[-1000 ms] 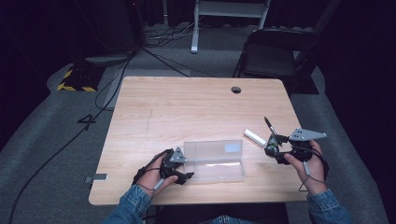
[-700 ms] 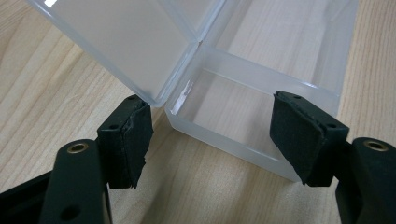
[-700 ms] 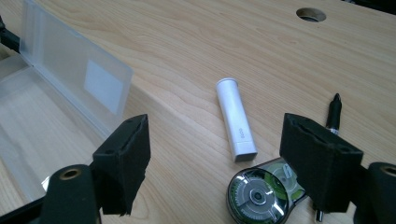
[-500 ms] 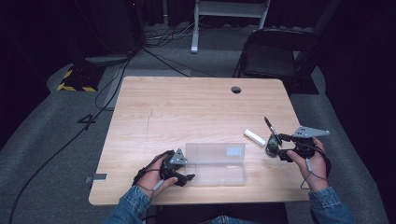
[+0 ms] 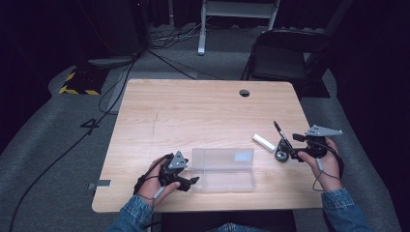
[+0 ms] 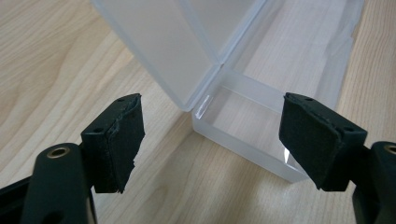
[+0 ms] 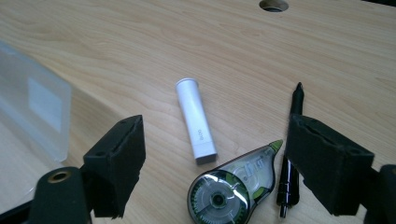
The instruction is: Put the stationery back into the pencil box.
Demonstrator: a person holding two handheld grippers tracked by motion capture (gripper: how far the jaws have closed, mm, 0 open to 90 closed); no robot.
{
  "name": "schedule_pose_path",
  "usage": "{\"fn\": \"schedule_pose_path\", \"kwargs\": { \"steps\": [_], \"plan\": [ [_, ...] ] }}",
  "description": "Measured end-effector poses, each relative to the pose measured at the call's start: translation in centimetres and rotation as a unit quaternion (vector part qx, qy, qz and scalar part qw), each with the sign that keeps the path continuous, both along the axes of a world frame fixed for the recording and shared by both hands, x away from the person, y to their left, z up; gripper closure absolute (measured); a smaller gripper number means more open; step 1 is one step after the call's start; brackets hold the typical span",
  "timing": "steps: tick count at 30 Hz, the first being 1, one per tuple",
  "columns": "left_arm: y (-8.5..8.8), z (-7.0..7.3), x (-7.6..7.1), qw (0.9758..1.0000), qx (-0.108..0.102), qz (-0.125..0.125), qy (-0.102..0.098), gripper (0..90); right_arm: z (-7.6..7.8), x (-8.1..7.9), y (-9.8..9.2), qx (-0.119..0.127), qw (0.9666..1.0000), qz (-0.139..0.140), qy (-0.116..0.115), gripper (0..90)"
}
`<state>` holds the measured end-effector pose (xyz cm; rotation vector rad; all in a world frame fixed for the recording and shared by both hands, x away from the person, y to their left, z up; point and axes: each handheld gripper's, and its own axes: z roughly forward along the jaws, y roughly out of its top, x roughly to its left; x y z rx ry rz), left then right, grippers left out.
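A clear plastic box point(image 5: 222, 169) lies open near the table's front edge, its lid point(image 6: 163, 46) folded back from its base point(image 6: 261, 135). My left gripper point(image 5: 186, 181) sits at the box's left end. Its jaws have just been opening. In the left gripper view the gripper point(image 6: 217, 140) stands open, with the box's corner between the pads and untouched. At the right, my right gripper point(image 5: 285, 152) is open and empty. It hovers over a white tube point(image 7: 196, 122), a correction tape roller point(image 7: 233, 191) and a black pen point(image 7: 290, 154).
A round cable hole point(image 5: 244, 93) sits near the table's far edge. The box lid's edge point(image 7: 32, 107) reaches in at the left of the right gripper view. A black chair point(image 5: 285, 58) stands beyond the table, and cables cross the floor at the left.
The left gripper's jaws have come apart at the box's left end, and the box now lies a little flatter. The right gripper has edged slightly toward the tube and the roller.
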<state>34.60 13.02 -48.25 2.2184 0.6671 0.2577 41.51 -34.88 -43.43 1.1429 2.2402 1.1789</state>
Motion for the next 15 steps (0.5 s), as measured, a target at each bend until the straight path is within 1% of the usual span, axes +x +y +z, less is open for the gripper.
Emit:
{"fn": "schedule_pose_path", "kwargs": {
  "steps": [1, 2, 3, 4, 5, 7, 8, 9, 11, 12, 13, 14, 15],
  "plan": [
    [0.4, 0.2, -0.1, 1.0000, -0.003, 0.008, 0.000, 22.9, 0.0, 0.3, 0.0, -0.002, 1.0000, -0.006, 0.002, 28.7],
    [0.9, 0.4, -0.2, 0.9999, -0.007, 0.016, 0.001, 22.9, 0.0, 0.6, 0.0, -0.003, 0.9999, -0.009, 0.005, 31.5],
    [1.4, 0.5, -0.3, 0.9997, -0.010, 0.022, 0.001, 23.0, 0.1, 0.9, 0.0, -0.007, 0.9999, -0.008, -0.001, 33.8],
    [1.4, 0.5, -0.3, 0.9997, -0.010, 0.022, 0.001, 23.0, 0.1, 0.9, 0.0, -0.007, 0.9999, -0.008, -0.001, 33.8],
    [1.8, 0.6, -0.4, 0.9995, -0.010, 0.031, 0.001, 23.0, 0.1, 1.3, 0.0, -0.011, 0.9999, -0.012, -0.001, 37.2],
    [2.8, 0.4, -0.5, 0.9986, 0.000, 0.054, -0.002, 22.5, 0.2, 2.0, 0.1, -0.016, 0.9998, -0.012, -0.001, 41.2],
    [3.2, 0.2, -0.6, 0.9978, 0.005, 0.066, 0.000, 21.2, 0.1, 2.5, 0.1, -0.020, 0.9997, -0.012, -0.001, 45.2],
    [3.6, 0.0, -0.7, 0.9966, 0.020, 0.080, -0.001, 20.7, 0.1, 3.0, 0.1, -0.021, 0.9997, -0.012, 0.000, 46.0],
    [4.3, -0.4, -0.8, 0.9925, 0.046, 0.114, 0.002, 20.6, -0.1, 3.7, 0.0, -0.029, 0.9994, -0.021, 0.001, 49.4],
    [4.6, -0.6, -1.0, 0.9907, 0.049, 0.127, 0.005, 20.3, -0.3, 4.1, -0.1, -0.028, 0.9992, -0.029, 0.006, 51.0],
    [5.1, -0.7, -1.2, 0.9892, 0.046, 0.139, 0.007, 19.9, -0.4, 4.5, -0.2, -0.029, 0.9989, -0.033, 0.015, 52.2],
    [5.4, -0.8, -1.3, 0.9883, 0.045, 0.146, 0.008, 19.1, -0.7, 4.9, -0.4, -0.031, 0.9985, -0.038, 0.022, 53.1],
    [6.0, -0.9, -1.5, 0.9871, 0.041, 0.155, 0.011, 18.7, -0.8, 5.2, -0.5, -0.034, 0.9983, -0.041, 0.024, 54.4]
  ]
}}
